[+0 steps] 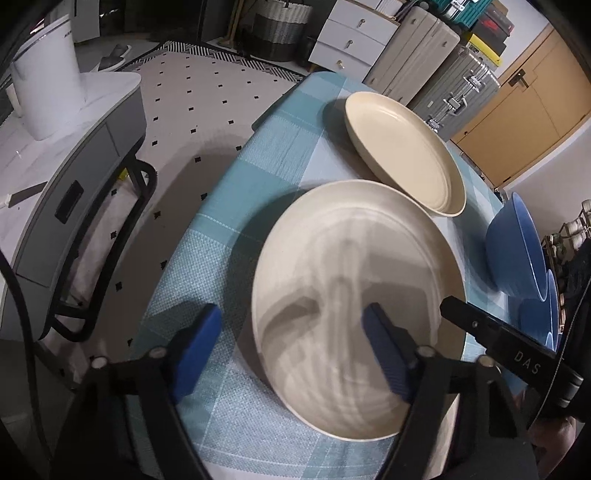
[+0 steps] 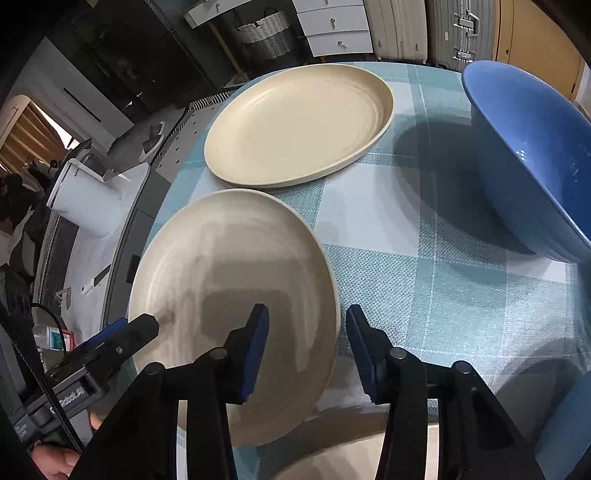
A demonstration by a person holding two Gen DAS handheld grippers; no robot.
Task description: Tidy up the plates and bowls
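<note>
Two cream plates lie on a teal checked tablecloth. The near plate sits just in front of the far plate. My left gripper straddles the near plate's left rim, with one finger over the cloth and one over the plate. It is open and shows no contact. My right gripper straddles the right rim of the same plate, with a gap visible at both pads. A blue bowl stands to the right, and a second blue bowl sits behind it.
The table's left edge drops to a dotted rug. A white side table with a white canister stands at the left. Suitcases, a white drawer unit and a woven basket line the back.
</note>
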